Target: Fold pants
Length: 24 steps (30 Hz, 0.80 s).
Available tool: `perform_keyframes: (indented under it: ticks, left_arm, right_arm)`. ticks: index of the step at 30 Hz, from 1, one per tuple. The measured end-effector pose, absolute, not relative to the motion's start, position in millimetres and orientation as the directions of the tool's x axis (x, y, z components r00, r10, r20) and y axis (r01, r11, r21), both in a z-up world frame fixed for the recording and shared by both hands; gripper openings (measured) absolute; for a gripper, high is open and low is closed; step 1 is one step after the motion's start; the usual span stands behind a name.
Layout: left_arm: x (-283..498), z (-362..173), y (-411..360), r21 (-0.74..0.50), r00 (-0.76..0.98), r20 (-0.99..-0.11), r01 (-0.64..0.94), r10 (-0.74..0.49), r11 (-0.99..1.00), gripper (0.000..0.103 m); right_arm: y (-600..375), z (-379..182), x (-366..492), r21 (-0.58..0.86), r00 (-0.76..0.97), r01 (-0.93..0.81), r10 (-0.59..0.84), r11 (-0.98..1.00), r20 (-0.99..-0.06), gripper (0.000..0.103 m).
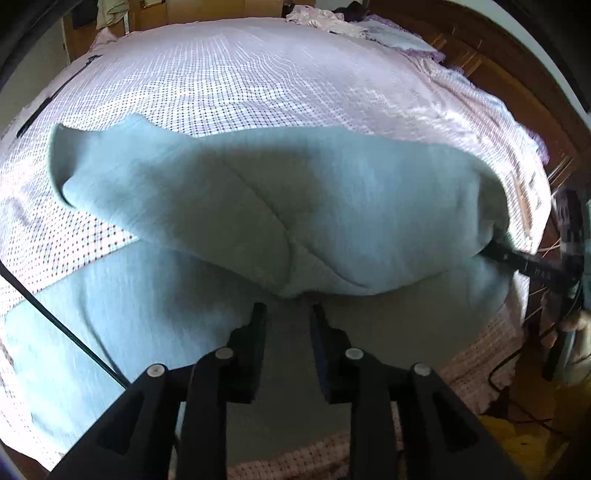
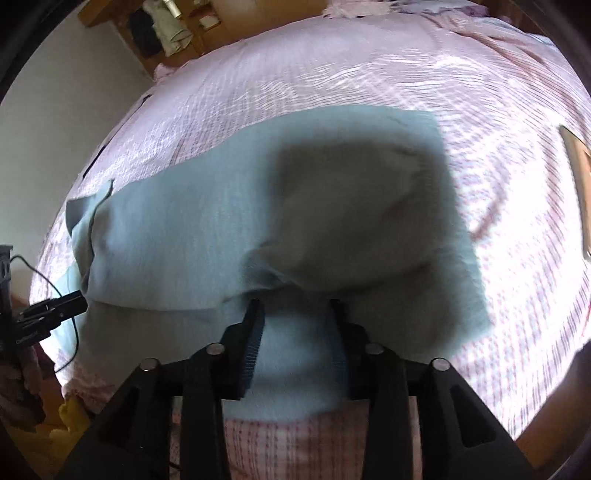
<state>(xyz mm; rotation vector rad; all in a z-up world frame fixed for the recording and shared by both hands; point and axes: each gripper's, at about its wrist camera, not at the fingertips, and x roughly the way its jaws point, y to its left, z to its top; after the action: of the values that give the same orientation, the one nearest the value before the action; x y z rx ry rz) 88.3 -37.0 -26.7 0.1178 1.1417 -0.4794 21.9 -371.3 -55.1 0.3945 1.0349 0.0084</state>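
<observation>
Light teal pants (image 1: 280, 206) lie across a bed with a pink checked sheet (image 1: 258, 74). An upper layer is folded over a lower one. My left gripper (image 1: 288, 314) is open, its jaws apart just short of the folded edge, over the lower layer. My right gripper (image 2: 297, 308) is open too, its jaws straddling the cloth edge of the pants (image 2: 229, 221). The right gripper also shows at the right edge of the left wrist view (image 1: 517, 258), touching the pants' end. The left gripper shows at the left edge of the right wrist view (image 2: 55, 310).
The bed sheet (image 2: 480, 110) spreads far beyond the pants. A crumpled pink cloth (image 1: 325, 18) lies at the far end. A wooden headboard (image 1: 498, 66) runs along the right. A black cable (image 1: 55, 314) crosses the left. Shelves (image 2: 166, 29) stand at the back.
</observation>
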Motion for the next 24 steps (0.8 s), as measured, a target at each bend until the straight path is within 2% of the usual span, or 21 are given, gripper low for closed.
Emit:
perform_keyframes:
  ticks: [3, 6, 8, 12, 16, 22, 24]
  left_arm:
    - [88, -19, -33, -0.208, 0.324, -0.88, 0.397, -0.348, 0.894, 0.039]
    - [95, -11, -32, -0.264, 0.321, -0.866, 0.359, -0.384, 0.895, 0.043]
    - [100, -11, -32, -0.284, 0.319, -0.863, 0.337, -0.392, 0.898, 0.045]
    - [114, -16, -35, -0.303, 0.308, -0.872, 0.272, -0.381, 0.913, 0.045]
    - [115, -21, -42, -0.245, 0.322, -0.893, 0.235, -0.314, 0.94, 0.045]
    - [106, -32, -49, -0.15, 0.321, -0.921, 0.225, -0.218, 0.963, 0.045]
    - [102, -37, -48, -0.155, 0.309, -0.927, 0.2, -0.213, 0.967, 0.045]
  right_arm:
    - [-384, -48, 12, 0.35, 0.539, 0.231, 0.18, 0.908, -0.823, 0.038]
    - [-399, -43, 7, 0.416, 0.571, 0.291, 0.193, 0.862, -0.798, 0.045]
    - [-406, -43, 8, 0.465, 0.583, 0.324, 0.213, 0.824, -0.784, 0.054]
    - [-421, -54, 16, 0.553, 0.602, 0.39, 0.251, 0.736, -0.758, 0.054]
    - [-427, -67, 20, 0.608, 0.628, 0.424, 0.266, 0.671, -0.731, 0.054]
    - [-430, -66, 18, 0.633, 0.656, 0.407, 0.271, 0.659, -0.705, 0.054]
    - [-433, -64, 16, 0.628, 0.659, 0.4, 0.266, 0.668, -0.703, 0.053]
